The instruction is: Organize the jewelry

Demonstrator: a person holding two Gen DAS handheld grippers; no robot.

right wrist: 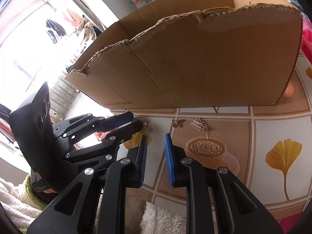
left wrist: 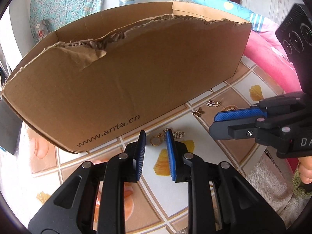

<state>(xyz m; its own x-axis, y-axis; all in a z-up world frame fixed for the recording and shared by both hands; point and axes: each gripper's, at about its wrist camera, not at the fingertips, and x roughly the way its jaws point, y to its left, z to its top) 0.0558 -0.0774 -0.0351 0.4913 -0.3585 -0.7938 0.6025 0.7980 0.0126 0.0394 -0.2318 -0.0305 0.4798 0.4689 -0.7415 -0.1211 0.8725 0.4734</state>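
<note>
Three gold pieces lie on the patterned tablecloth in front of a torn cardboard box (left wrist: 136, 74) (right wrist: 195, 68). A keychain with a ring and an abacus charm (left wrist: 156, 141) (right wrist: 146, 125) rests just past the tips of my left gripper (left wrist: 156, 136) (right wrist: 136, 120). That gripper is open, its blue pads a little apart and pressing on nothing. A butterfly charm (left wrist: 198, 113) (right wrist: 177, 122) and a small gold chain piece (left wrist: 213, 103) (right wrist: 198, 124) lie further right. My right gripper (right wrist: 156, 138) (left wrist: 213, 124) hovers short of the butterfly, open by a narrow gap and empty.
The box marked www.anta.cn stands close behind the jewelry and blocks the far side. Pink bedding (left wrist: 263, 58) borders the table on the right. A fluffy white towel (right wrist: 161, 220) (left wrist: 269, 179) lies along the near edge. A person's hand (left wrist: 304, 171) holds the right gripper.
</note>
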